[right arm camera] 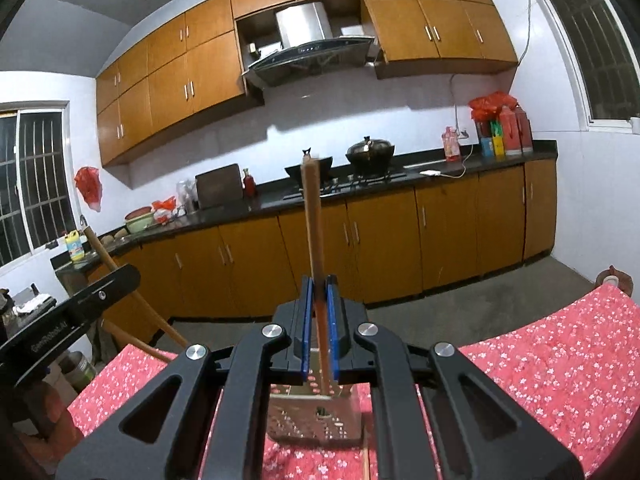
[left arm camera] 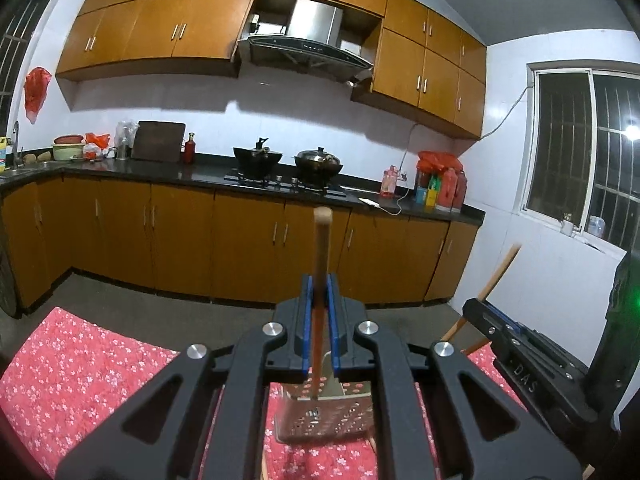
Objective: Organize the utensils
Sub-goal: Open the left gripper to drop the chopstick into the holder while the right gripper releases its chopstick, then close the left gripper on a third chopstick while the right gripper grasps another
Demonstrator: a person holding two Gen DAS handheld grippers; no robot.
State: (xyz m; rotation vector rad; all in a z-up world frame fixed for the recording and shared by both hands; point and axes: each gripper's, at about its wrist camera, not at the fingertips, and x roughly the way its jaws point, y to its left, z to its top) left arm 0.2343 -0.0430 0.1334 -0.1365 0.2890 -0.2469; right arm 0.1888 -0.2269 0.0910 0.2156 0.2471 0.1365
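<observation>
My left gripper [left arm camera: 320,280] is shut on a long wooden utensil handle [left arm camera: 322,240] that stands nearly upright. Its lower end reaches down to a perforated metal utensil holder [left arm camera: 332,416] on the red floral tablecloth [left arm camera: 80,360]. My right gripper [right arm camera: 319,280] is likewise shut on an upright wooden handle [right arm camera: 311,220] above the same metal holder [right arm camera: 304,420]. Each gripper shows in the other's view: the right gripper [left arm camera: 486,314] at the right edge, the left gripper [right arm camera: 124,274] at the left edge, both with a slanted wooden handle through them.
The cloth-covered table [right arm camera: 540,360] ends a short way ahead, with bare floor beyond. A dark counter [left arm camera: 192,170] with two woks on a stove [left arm camera: 288,182] runs along the far wall under orange cabinets. Barred windows flank the room.
</observation>
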